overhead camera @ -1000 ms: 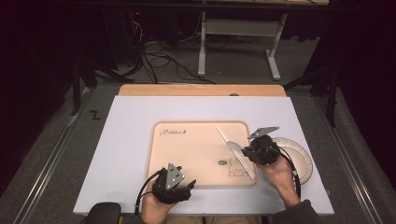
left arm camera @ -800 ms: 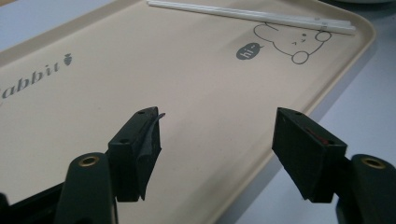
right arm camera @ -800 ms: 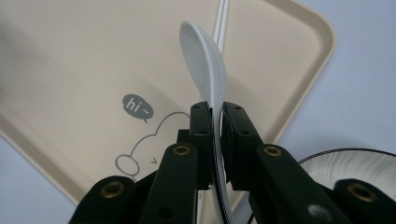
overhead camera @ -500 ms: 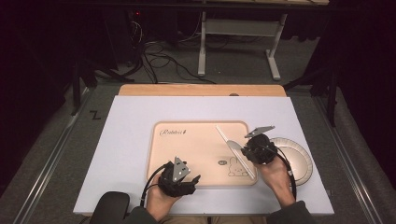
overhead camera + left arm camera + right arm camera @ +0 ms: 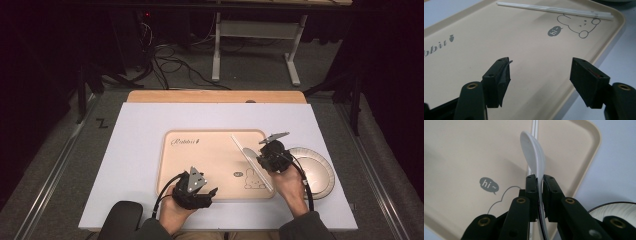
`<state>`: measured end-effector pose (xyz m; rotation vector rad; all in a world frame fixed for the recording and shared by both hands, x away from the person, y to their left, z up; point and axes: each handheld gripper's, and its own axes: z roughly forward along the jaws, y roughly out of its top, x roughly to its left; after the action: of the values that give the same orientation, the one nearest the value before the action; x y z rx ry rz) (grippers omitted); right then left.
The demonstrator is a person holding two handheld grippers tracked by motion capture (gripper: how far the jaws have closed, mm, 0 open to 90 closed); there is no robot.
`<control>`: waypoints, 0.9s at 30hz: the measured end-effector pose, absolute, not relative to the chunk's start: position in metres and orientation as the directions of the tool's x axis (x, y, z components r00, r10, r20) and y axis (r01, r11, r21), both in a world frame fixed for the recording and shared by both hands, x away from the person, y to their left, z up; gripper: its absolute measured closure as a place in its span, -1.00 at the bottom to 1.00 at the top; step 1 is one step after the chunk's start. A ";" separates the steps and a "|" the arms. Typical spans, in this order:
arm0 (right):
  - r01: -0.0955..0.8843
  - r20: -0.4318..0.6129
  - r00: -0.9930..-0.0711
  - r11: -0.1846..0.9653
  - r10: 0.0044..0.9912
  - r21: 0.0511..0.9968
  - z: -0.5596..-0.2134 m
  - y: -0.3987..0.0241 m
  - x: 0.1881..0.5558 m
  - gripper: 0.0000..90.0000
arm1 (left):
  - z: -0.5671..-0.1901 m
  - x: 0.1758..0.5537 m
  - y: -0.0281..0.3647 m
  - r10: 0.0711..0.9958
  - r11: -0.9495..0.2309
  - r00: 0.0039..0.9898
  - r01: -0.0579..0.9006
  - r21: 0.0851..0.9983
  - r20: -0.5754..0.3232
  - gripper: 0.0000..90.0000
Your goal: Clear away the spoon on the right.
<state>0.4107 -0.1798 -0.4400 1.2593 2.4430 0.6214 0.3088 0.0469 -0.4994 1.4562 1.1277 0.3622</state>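
- Dark room surrounds a pale tabletop; floor cables and a white stand lie beyond its far edge.
- Beige tray sits mid-tabletop, printed with a rabbit drawing and a "hi~" bubble; a white plate with a dark rim lies just beside its right edge.
- Pair of white chopsticks rests on the tray's right part, laid diagonally.
- Right tongs are pinching a white spoon by its handle, bowl pointing forward above the tray beside the chopsticks. Judgement: held edge-on this way to be laid alongside them.
- Left tongs are spread and empty, low over the tray's near edge. Judgement: kept clear, possibly ready to steady the tray.
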 end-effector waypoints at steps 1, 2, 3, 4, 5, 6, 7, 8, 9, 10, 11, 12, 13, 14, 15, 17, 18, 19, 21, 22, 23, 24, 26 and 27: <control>0.695 -0.087 -0.547 0.510 0.832 0.506 -0.442 -0.179 0.414 0.88 | -0.499 0.309 0.047 0.789 0.175 0.481 0.422 0.889 -0.383 -0.27; 0.695 -0.087 -0.547 0.510 0.832 0.506 -0.442 -0.179 0.414 0.88 | -0.499 0.309 0.047 0.790 0.173 0.480 0.422 0.890 -0.382 -0.27; 0.698 -0.098 -0.542 0.512 0.835 0.502 -0.442 -0.179 0.415 0.88 | -0.499 0.309 0.047 0.789 0.178 0.478 0.424 0.888 -0.386 -0.27; 0.702 -0.098 -0.536 0.507 0.838 0.500 -0.443 -0.179 0.417 0.88 | -0.499 0.309 0.048 0.788 0.179 0.478 0.425 0.887 -0.387 -0.27; 0.706 -0.098 -0.531 0.504 0.842 0.497 -0.444 -0.180 0.419 0.88 | -0.499 0.309 0.048 0.787 0.179 0.479 0.425 0.887 -0.388 -0.27; 0.710 -0.095 -0.529 0.501 0.843 0.495 -0.444 -0.180 0.420 0.88 | -0.499 0.309 0.048 0.786 0.180 0.481 0.424 0.888 -0.389 -0.27; 0.714 -0.102 -0.520 0.497 0.848 0.493 -0.445 -0.180 0.422 0.88 | -0.498 0.308 0.048 0.784 0.182 0.482 0.422 0.888 -0.390 -0.27; 0.717 -0.099 -0.518 0.495 0.850 0.491 -0.445 -0.180 0.423 0.88 | -0.498 0.308 0.048 0.783 0.181 0.485 0.421 0.889 -0.389 -0.27; 0.724 -0.102 -0.510 0.490 0.854 0.485 -0.446 -0.180 0.425 0.88 | -0.498 0.308 0.048 0.780 0.188 0.485 0.420 0.888 -0.395 -0.27; 0.727 -0.106 -0.507 0.490 0.855 0.481 -0.447 -0.180 0.427 0.88 | -0.497 0.307 0.048 0.779 0.190 0.486 0.421 0.887 -0.397 -0.27; 0.731 -0.112 -0.501 0.488 0.858 0.476 -0.449 -0.180 0.430 0.88 | -0.497 0.307 0.048 0.778 0.190 0.487 0.420 0.887 -0.397 -0.27; 0.731 -0.112 -0.501 0.488 0.858 0.476 -0.449 -0.180 0.430 0.88 | -0.497 0.307 0.048 0.777 0.190 0.488 0.421 0.887 -0.398 -0.27; 0.733 -0.118 -0.496 0.487 0.860 0.474 -0.450 -0.180 0.431 0.88 | -0.497 0.307 0.048 0.776 0.190 0.489 0.421 0.887 -0.399 -0.27; 0.736 -0.118 -0.490 0.482 0.864 0.475 -0.451 -0.179 0.433 0.88 | -0.497 0.307 0.048 0.775 0.191 0.490 0.421 0.887 -0.399 -0.27; 0.740 -0.122 -0.483 0.479 0.867 0.473 -0.452 -0.179 0.435 0.88 | -0.497 0.307 0.048 0.775 0.191 0.491 0.420 0.887 -0.399 -0.27; 0.749 -0.129 -0.476 0.478 0.870 0.459 -0.453 -0.178 0.439 0.88 | -0.497 0.307 0.049 0.777 0.187 0.491 0.418 0.889 -0.394 -0.27; 0.753 -0.130 -0.471 0.474 0.873 0.457 -0.455 -0.177 0.441 0.87 | -0.497 0.307 0.048 0.775 0.194 0.490 0.418 0.888 -0.400 -0.27; 0.756 -0.130 -0.470 0.474 0.873 0.451 -0.456 -0.177 0.442 0.87 | -0.496 0.307 0.048 0.774 0.195 0.490 0.417 0.888 -0.401 -0.27; 0.765 -0.131 -0.466 0.473 0.875 0.437 -0.457 -0.177 0.445 0.87 | -0.496 0.306 0.049 0.775 0.187 0.495 0.415 0.890 -0.393 -0.27; 0.766 -0.126 -0.462 0.467 0.878 0.442 -0.459 -0.177 0.447 0.87 | -0.496 0.306 0.048 0.771 0.198 0.494 0.413 0.889 -0.401 -0.27; 0.770 -0.119 -0.456 0.459 0.882 0.444 -0.459 -0.177 0.448 0.87 | -0.496 0.305 0.049 0.771 0.195 0.496 0.413 0.890 -0.399 -0.27; 0.774 -0.114 -0.454 0.454 0.884 0.442 -0.459 -0.177 0.449 0.87 | -0.496 0.305 0.049 0.770 0.192 0.499 0.412 0.891 -0.397 -0.26; 0.777 -0.116 -0.450 0.453 0.885 0.437 -0.458 -0.175 0.452 0.87 | -0.496 0.305 0.049 0.769 0.194 0.499 0.414 0.889 -0.400 -0.27; 0.783 -0.112 -0.451 0.452 0.886 0.428 -0.458 -0.174 0.453 0.87 | -0.496 0.304 0.049 0.768 0.195 0.499 0.416 0.888 -0.402 -0.27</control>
<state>0.4526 -0.1739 -0.4576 1.4227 2.3877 0.4546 0.3042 0.0489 -0.4956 1.4281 1.1082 0.3350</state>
